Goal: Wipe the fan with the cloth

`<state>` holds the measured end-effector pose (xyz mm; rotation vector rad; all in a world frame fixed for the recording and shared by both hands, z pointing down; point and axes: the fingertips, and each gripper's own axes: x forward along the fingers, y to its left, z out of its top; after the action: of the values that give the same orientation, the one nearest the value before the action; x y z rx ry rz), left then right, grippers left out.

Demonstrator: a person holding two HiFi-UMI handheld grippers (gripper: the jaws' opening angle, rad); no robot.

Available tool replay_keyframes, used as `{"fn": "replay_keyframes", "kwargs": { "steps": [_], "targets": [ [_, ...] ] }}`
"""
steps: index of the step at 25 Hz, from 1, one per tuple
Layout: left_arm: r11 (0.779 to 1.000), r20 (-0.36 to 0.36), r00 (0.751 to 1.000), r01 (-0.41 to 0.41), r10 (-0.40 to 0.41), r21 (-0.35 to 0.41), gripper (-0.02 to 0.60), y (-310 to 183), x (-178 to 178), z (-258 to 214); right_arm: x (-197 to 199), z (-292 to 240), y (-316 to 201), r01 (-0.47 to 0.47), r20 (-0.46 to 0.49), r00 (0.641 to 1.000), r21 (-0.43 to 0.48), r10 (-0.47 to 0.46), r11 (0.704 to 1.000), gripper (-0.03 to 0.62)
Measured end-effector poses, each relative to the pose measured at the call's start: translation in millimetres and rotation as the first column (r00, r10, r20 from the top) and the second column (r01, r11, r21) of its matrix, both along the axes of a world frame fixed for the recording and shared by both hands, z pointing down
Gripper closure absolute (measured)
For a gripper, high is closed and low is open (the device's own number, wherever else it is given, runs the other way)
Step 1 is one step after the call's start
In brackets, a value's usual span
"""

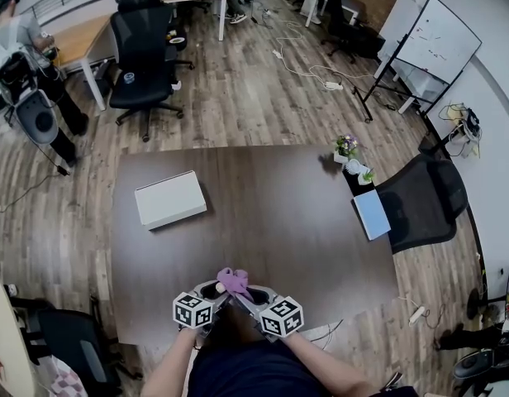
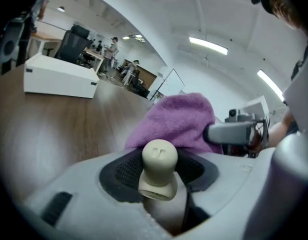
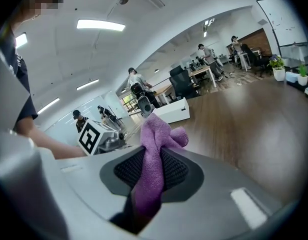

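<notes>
At the near edge of the brown table (image 1: 279, 222) my two grippers meet, pointing toward each other. My right gripper (image 1: 243, 293) (image 3: 151, 173) is shut on a purple cloth (image 1: 234, 280) (image 3: 155, 149), whose free end sticks out bunched past the jaws. My left gripper (image 1: 214, 293) (image 2: 159, 170) has its jaws set wide around a cream, rounded piece of the small fan (image 2: 159, 168); the rest of the fan is hidden. In the left gripper view the cloth (image 2: 179, 121) bulges just behind the fan, touching or nearly touching it.
A white box (image 1: 170, 198) (image 2: 59, 76) lies on the table's left half. Small plant pots (image 1: 347, 149) and a blue notebook (image 1: 372, 214) sit at the right edge, beside a black chair (image 1: 424, 201). People and office chairs stand further back.
</notes>
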<state>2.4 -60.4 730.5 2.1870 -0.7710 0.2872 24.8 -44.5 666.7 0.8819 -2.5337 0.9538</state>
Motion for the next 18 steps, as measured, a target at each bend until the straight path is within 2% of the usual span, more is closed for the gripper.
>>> {"fn": "replay_keyframes", "kwargs": {
  "steps": [2,4,7,12,16,18],
  "targets": [
    [0.994,-0.062,0.993,0.095,-0.098,-0.053,0.388,-8.0,-14.0,4.3,0.9,12.4,6.1,0.032,-0.045,0.998,-0.001,-0.032,0.999,0.497],
    [0.979,-0.113,0.976,0.173,-0.185,-0.108,0.388,-13.2,-26.9,11.5,-1.9,25.3,14.6,0.072,-0.081,0.994,-0.012,-0.073,0.997,0.497],
    [0.965,-0.164,0.957,0.214,-0.238,-0.15,0.387,-13.4,-36.6,18.3,-12.6,36.8,28.1,0.142,-0.109,0.984,-0.025,-0.144,0.99,0.497],
    [0.977,-0.19,0.963,0.172,-0.193,-0.124,0.387,-10.6,-36.8,15.6,-39.1,51.1,59.9,0.312,-0.153,0.934,-0.083,-0.322,0.946,0.496],
    [0.994,-0.171,0.981,0.085,-0.096,-0.071,0.387,-5.1,-31.9,10.5,-42.5,77.5,65.8,0.345,-0.211,0.906,-0.135,-0.367,0.929,0.497],
    [0.999,-0.119,0.992,0.032,-0.035,-0.031,0.387,-0.9,-31.1,11.5,-41.5,86.2,63.5,0.353,-0.256,0.89,-0.135,-0.377,0.926,0.497]
  ]
}}
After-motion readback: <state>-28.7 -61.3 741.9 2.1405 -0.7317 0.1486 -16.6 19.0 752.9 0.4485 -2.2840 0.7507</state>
